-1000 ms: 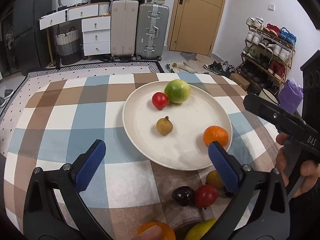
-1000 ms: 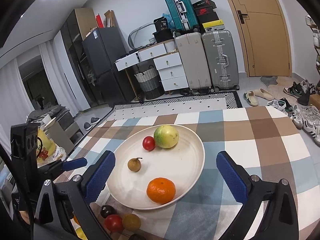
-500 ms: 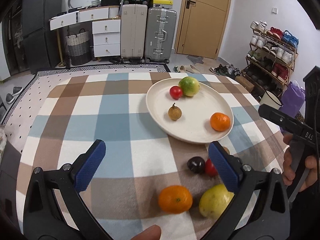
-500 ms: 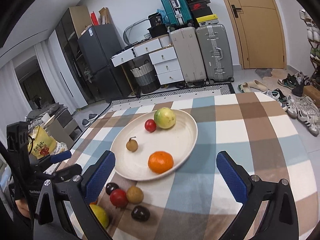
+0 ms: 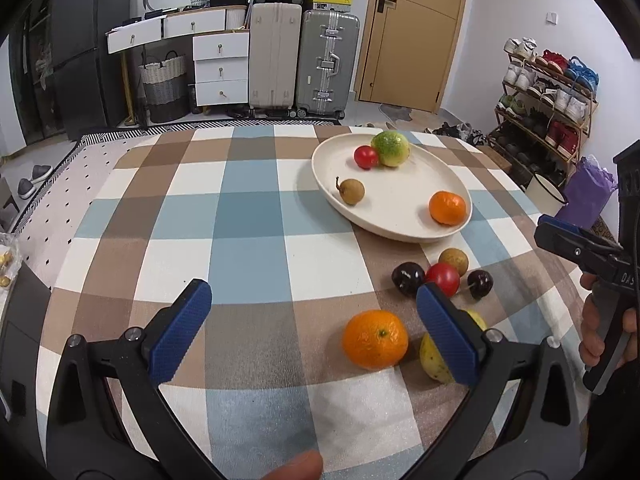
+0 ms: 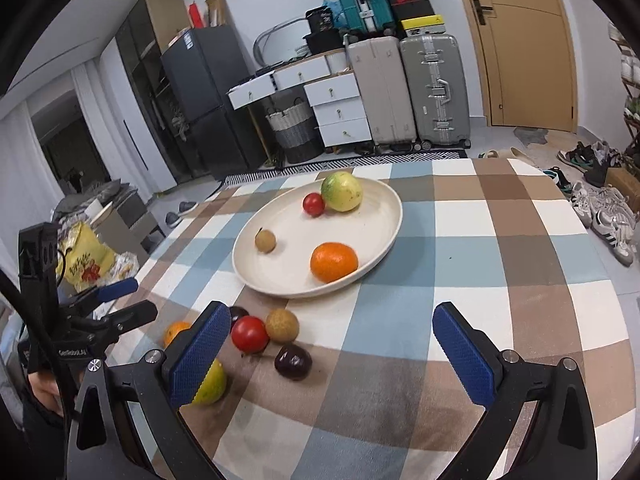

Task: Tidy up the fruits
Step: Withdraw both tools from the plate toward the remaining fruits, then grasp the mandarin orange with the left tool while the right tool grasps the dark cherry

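Fruits lie in two groups on the checked tablecloth (image 5: 256,248): four already sit in the cream plate (image 5: 404,224), and a loose cluster waits just near of it. Nearest the left gripper (image 5: 312,336) is a loose orange (image 5: 375,339), touching a yellow-green fruit (image 5: 434,364) on its right; beyond them lie two dark plums (image 5: 407,278), a red tomato (image 5: 443,278) and a brown longan (image 5: 453,262). Both the left gripper and the right gripper (image 6: 336,356) stand wide and empty. The orange looks firm, light and round, so it may roll; a grip across its widest middle should suit. The tomato and plums are likely softer and smooth, wanting gentle pressure.
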Tool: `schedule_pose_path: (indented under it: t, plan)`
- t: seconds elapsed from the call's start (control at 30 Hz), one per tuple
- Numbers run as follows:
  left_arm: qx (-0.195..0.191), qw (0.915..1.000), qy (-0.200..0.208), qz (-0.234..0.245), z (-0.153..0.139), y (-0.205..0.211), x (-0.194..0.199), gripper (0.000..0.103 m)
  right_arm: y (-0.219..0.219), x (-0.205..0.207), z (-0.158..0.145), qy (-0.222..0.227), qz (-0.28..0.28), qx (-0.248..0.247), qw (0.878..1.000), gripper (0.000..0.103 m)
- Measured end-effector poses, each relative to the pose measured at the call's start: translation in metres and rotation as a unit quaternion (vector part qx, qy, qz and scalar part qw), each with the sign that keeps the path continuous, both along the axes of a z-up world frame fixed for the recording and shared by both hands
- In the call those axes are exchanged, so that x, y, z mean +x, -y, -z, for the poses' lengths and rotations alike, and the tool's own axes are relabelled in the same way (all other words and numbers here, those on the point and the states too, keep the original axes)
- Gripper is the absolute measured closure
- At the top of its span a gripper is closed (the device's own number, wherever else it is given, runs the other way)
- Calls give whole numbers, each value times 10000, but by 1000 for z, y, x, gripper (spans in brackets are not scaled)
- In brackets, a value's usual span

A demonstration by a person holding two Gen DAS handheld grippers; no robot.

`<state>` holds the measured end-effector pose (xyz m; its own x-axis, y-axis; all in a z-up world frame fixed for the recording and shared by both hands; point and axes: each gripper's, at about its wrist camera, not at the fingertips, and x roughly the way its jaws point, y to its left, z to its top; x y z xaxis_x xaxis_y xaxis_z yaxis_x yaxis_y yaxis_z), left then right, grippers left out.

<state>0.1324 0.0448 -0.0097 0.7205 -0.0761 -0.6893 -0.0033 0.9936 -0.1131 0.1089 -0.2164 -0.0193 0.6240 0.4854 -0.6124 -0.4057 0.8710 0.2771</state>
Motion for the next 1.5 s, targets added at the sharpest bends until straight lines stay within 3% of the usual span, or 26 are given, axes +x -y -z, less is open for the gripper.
schedule_pose_path:
  t: [0.27,0.43,0.8,0.93,1.33,1.5]
  plan:
    - [-17,9993,-293,228,19,8,6,1,-17,1,24,-481,-448,-445,9968,0]
    - [35,9988,-438,231,26,10,9,1,-21,4,38,-690,-427,-630,9947,0]
    - [-61,9976,-627,277,36,10,14,1,-27,5,45,-770,-439,-804,9928,2]
    - [-3,9976,-635,271,38,12,15,1,-33,5,48,-766,-497,-897,9918,12]
    - [80,9972,-636,388,41,18,14,1,-44,3,49,-628,-589,-1124,9899,25]
    - [-17,9960,-689,571,43,21,15,25,-47,2,49,-612,-634,-1123,9898,29]
